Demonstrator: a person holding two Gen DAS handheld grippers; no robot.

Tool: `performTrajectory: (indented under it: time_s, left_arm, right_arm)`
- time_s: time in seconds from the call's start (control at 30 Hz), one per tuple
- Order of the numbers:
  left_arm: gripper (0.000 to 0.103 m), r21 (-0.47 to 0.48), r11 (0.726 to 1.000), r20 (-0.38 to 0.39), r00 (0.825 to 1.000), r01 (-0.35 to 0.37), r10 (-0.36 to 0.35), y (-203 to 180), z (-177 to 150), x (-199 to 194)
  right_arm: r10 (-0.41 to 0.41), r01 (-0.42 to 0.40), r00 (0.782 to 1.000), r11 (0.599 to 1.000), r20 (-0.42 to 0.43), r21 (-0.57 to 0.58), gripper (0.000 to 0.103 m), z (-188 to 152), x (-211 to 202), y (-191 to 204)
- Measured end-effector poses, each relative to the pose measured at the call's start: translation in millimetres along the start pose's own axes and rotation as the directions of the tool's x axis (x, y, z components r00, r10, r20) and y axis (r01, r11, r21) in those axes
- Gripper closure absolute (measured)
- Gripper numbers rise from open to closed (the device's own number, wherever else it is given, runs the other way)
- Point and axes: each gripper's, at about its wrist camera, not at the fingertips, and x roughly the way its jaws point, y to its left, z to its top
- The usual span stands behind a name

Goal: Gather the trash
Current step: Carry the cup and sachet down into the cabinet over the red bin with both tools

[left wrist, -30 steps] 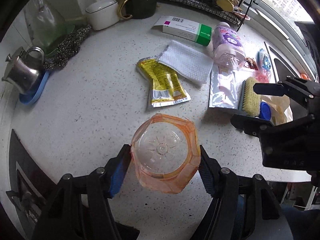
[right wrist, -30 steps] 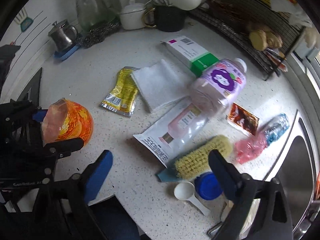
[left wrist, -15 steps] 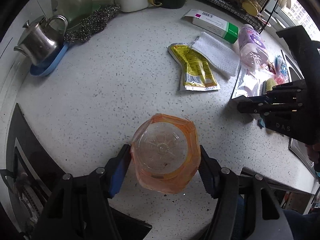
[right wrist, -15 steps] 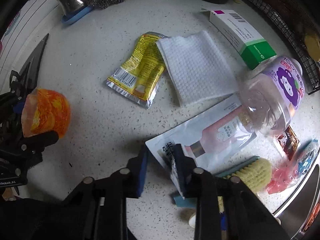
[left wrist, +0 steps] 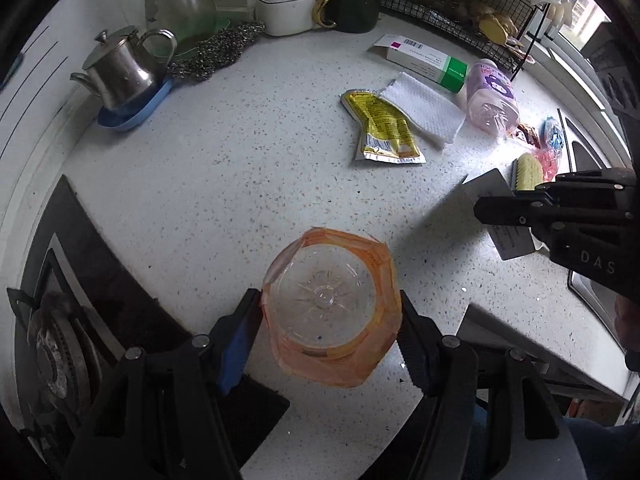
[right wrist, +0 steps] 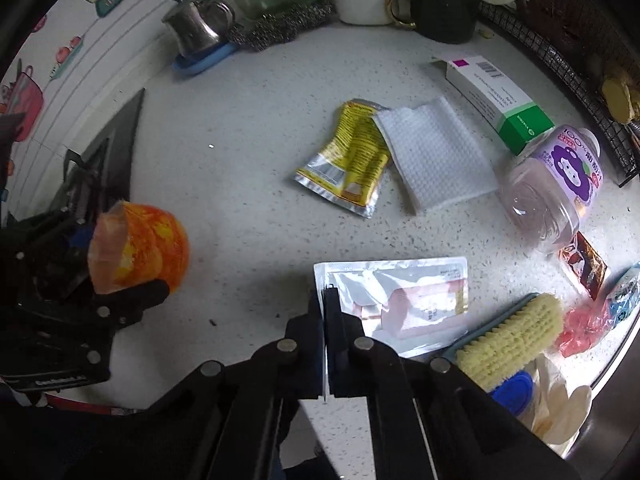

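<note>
An orange-wrapped clear plastic cup [left wrist: 320,296] sits between the fingers of my left gripper [left wrist: 330,320], which is shut on its sides above the counter's front edge. The same cup [right wrist: 148,248] shows at the left of the right wrist view. My right gripper [right wrist: 325,304] is shut on the left edge of a flat silver-and-white sachet [right wrist: 404,300]. In the left wrist view that sachet [left wrist: 490,188] sticks out of the right gripper [left wrist: 516,208]. A yellow sachet [right wrist: 348,160], a white tissue [right wrist: 436,160], a green-and-white box [right wrist: 500,100] and a purple-labelled bottle [right wrist: 560,188] lie on the counter [right wrist: 248,112].
A scrub brush [right wrist: 508,340], a blue lid [right wrist: 514,392] and small brown [right wrist: 584,264], pink [right wrist: 584,328] and blue [right wrist: 624,292] wrappers lie near the sink at the right. A steel kettle [left wrist: 124,68], a white pot [left wrist: 284,4] and a dark mug [left wrist: 356,4] stand at the back. A stove [left wrist: 52,320] lies at the left.
The right gripper's jaws went from wide open to shut on the silver sachet's edge, and the sachet has shifted away from the brush. The left gripper moved left with the cup.
</note>
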Motion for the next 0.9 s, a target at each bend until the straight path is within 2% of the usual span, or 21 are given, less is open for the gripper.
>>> performTrajectory:
  time_s: [0.17,0.3,0.4,0.67,0.9]
  left_arm:
    - [0.04,-0.07,0.997,0.035,0.998,-0.045,0.048,-4,-30,-25]
    - [0.04,-0.114,0.99,0.098,0.99,-0.085,0.097,-19,-60,-55]
    - [0.04,-0.158,0.982,0.134,0.983,-0.102,0.124,-38,-87,-76]
    - [0.04,-0.212,0.968,0.18,0.969,-0.132,0.172,-112,-174,-121]
    - [0.04,-0.225,0.966,0.146,0.975,-0.131,0.166,-161,-233,-126]
  right_arm:
    - [0.049,-0.047,0.996,0.998,0.08,-0.033,0.102,-20,-31,21]
    - [0.076,-0.069,0.991,0.995,0.112,-0.07,0.102,-32,-56,28]
    - [0.102,-0.086,0.985,0.989,0.137,-0.122,0.102,-61,-84,28]
    - [0.145,-0.109,0.974,0.973,0.173,-0.201,0.102,-149,-114,34]
    - [0.172,-0.141,0.973,0.971,0.156,-0.193,0.102,-218,-125,31]
